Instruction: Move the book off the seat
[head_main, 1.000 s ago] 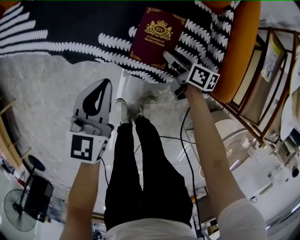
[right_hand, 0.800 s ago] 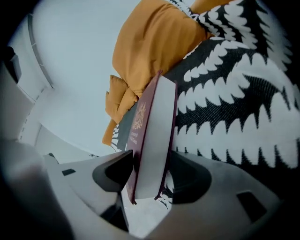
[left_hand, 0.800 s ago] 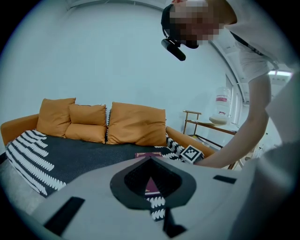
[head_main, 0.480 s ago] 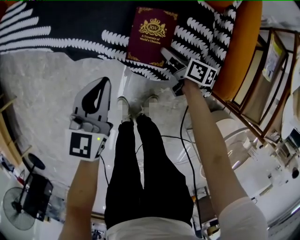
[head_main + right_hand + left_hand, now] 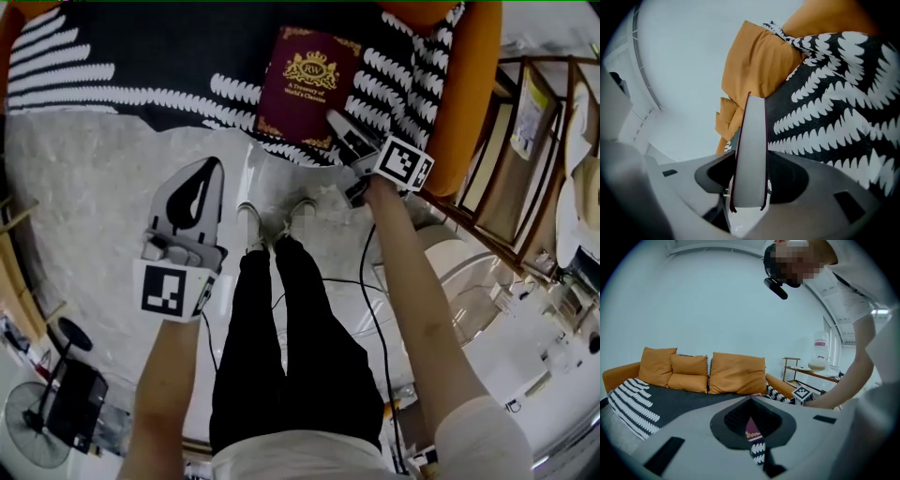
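Observation:
A maroon book (image 5: 305, 86) with a gold crest lies on the black-and-white patterned throw (image 5: 122, 66) over the orange sofa seat. My right gripper (image 5: 337, 124) is shut on the book's near right corner; its jaws have just been closing with the book between them. In the right gripper view the book's pale page edge (image 5: 753, 126) stands upright between the jaws. My left gripper (image 5: 210, 167) hangs over the floor in front of the sofa, shut and holding nothing. In the left gripper view, the book (image 5: 752, 431) shows through the gap behind the joined tips.
The sofa's orange arm (image 5: 473, 103) rises right of the book, with a wooden side rack (image 5: 534, 159) beyond it. Orange cushions (image 5: 736, 373) line the sofa back. The person's legs and shoes (image 5: 277, 225) stand on the pale floor; cables trail there. A fan (image 5: 37, 427) stands at the lower left.
The right gripper has closed on the book's corner and risen a little with it. The left gripper has also come up slightly.

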`<state>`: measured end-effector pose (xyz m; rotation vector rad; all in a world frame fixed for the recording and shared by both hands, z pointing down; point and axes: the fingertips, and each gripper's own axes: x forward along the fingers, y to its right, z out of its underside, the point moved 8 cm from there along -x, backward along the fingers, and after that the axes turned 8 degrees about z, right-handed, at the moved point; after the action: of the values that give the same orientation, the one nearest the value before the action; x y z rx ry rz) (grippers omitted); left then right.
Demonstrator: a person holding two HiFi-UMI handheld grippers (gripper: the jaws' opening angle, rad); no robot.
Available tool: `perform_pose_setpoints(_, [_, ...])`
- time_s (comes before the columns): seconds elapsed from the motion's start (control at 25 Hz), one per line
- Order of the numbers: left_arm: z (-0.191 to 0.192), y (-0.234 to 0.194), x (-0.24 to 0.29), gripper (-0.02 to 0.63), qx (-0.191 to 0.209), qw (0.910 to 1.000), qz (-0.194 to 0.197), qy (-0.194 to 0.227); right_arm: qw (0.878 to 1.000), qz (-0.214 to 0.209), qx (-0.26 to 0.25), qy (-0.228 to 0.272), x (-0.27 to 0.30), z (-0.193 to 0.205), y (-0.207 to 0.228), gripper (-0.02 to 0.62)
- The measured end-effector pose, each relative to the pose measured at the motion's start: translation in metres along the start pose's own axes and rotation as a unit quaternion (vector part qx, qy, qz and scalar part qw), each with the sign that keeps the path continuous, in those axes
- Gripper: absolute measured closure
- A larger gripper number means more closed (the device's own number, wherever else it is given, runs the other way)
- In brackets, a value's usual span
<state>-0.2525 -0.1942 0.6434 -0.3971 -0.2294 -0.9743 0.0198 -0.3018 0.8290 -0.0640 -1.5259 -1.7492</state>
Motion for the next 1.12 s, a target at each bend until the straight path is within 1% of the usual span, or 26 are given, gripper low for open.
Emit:
perform_pose_setpoints(0.2, [-0.012, 0.0, -0.021, 0.59, 0.007, 1.0, 0.0, 0.001, 1.0, -0.01, 0.0, 0.016, -0.016, 0.002, -0.026, 0.371])
perform_pose_setpoints(0.36, [-0.026, 0.004, -0.037, 0.591, 0.01, 0.9998, -0.001, 0.016, 0.999, -0.02, 0.004, 0.035, -0.035, 0.001, -0.054, 0.371])
perform_pose_setpoints(0.44, [-0.036, 0.008, -0.048, 0.591, 0.011, 0.9996, -0.001, 0.025, 0.999, -0.021, 0.006, 0.041, -0.049, 0.001, -0.072, 0.371])
perform_pose_setpoints(0.64, [-0.064, 0.017, -0.077, 0.589, 0.016, 0.9989, 0.006, 0.042, 0.996, -0.057, 0.01, 0.067, -0.083, 0.005, -0.124, 0.371])
perform_pose_setpoints(0.76, [-0.077, 0.019, -0.09, 0.589, 0.024, 0.9985, 0.01, 0.049, 0.995, -0.064, 0.009, 0.08, -0.1, 0.007, -0.149, 0.371])
perform_pose_setpoints(0.88, [-0.096, 0.019, -0.103, 0.59, 0.032, 0.9975, 0.014, 0.062, 0.991, -0.076, 0.017, 0.105, -0.12, 0.007, -0.178, 0.371])
perform_pose_setpoints(1.12, [-0.128, 0.027, -0.134, 0.589, 0.039, 0.9961, 0.019, 0.077, 0.989, -0.075, 0.009, 0.124, -0.168, 0.023, -0.223, 0.371])
